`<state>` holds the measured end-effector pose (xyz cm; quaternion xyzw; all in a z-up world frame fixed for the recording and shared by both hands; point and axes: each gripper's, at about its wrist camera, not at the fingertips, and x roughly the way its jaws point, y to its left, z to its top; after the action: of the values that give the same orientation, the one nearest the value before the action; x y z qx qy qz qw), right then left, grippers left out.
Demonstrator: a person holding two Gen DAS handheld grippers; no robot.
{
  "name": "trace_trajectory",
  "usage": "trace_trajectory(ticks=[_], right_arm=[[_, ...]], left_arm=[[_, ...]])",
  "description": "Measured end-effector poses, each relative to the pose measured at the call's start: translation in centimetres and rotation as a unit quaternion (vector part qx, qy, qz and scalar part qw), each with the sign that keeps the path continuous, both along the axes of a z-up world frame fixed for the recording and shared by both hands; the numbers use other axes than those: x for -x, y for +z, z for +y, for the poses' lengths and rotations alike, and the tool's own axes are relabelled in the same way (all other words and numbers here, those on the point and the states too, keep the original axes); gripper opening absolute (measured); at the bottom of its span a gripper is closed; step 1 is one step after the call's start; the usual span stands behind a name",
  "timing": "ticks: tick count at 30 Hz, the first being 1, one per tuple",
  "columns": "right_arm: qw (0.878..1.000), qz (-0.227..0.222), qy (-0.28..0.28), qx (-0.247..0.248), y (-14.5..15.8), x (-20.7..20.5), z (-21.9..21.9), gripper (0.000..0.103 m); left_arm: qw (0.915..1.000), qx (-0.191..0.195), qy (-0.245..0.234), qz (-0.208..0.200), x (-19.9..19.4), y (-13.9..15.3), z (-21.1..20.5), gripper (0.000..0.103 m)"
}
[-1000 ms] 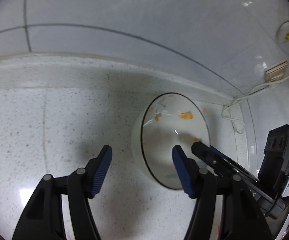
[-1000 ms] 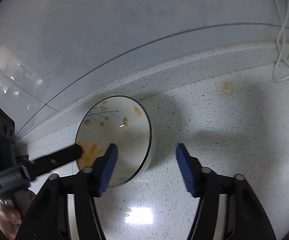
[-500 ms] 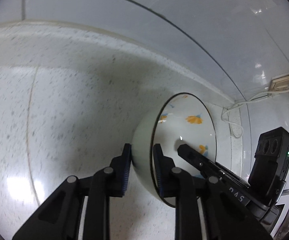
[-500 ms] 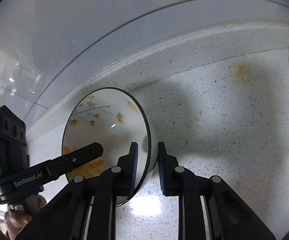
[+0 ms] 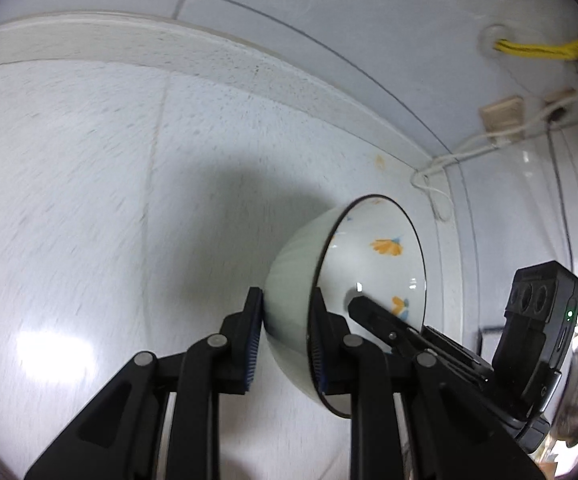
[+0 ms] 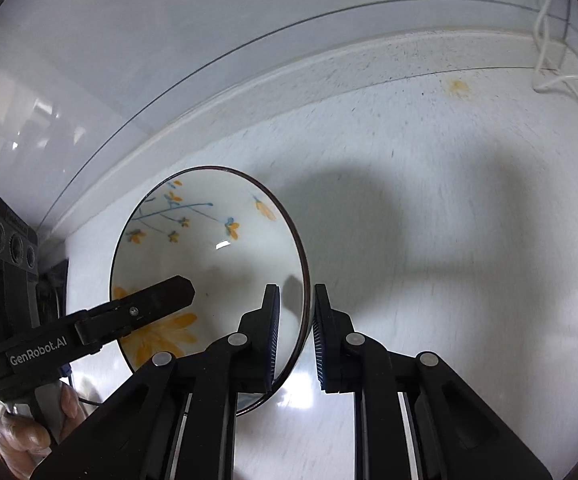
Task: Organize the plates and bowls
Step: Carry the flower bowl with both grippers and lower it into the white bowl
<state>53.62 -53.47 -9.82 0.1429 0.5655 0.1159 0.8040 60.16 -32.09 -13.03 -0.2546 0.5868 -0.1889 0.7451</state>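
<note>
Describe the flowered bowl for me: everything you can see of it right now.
The white glazed ceramic bowl has a thin dark rim and orange flowers on blue stems painted inside; it looks empty. It is tilted, opening partly sideways. The left tool and right tool each pinch its wall at opposite rim sides, above the speckled white stone counter.

Speckled white countertop (image 5: 89,184) meets a glossy tiled wall (image 5: 329,8) with sockets (image 5: 501,114) and cables (image 5: 465,148).

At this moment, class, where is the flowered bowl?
The flowered bowl hangs over the speckled counter, its rim pinched between the left gripper and right gripper on opposite sides, near the wall.
</note>
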Motion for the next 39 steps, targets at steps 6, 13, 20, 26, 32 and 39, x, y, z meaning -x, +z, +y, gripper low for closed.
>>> trace_trajectory(ticks=[6,13,20,26,32,39], right_arm=[[1.000,-0.019,0.011,0.007,3.5,6.1,2.2,0.015],[0.999,-0.039,0.025,0.021,6.6,13.2,6.8,0.015],[0.998,-0.028,0.042,0.036,5.4,19.3,10.3,0.015],[0.998,0.006,0.046,0.044,2.5,20.4,11.7,0.015],[0.998,0.034,0.041,0.031,0.1,20.0,12.3,0.015],[0.998,0.046,0.045,0.026,-0.4,19.4,12.7,0.015]], left_arm=[[0.9998,0.014,-0.002,-0.013,7.6,3.5,4.1,0.021],[0.9988,0.040,0.005,-0.029,16.1,6.6,9.3,0.021],[0.9986,0.045,0.023,-0.014,22.6,4.5,12.6,0.021],[0.9990,0.028,0.032,0.012,24.0,0.6,13.0,0.019],[0.9989,0.019,0.033,0.029,23.9,-1.3,13.0,0.019],[0.9991,0.014,0.027,0.031,23.3,-1.8,12.4,0.019]])
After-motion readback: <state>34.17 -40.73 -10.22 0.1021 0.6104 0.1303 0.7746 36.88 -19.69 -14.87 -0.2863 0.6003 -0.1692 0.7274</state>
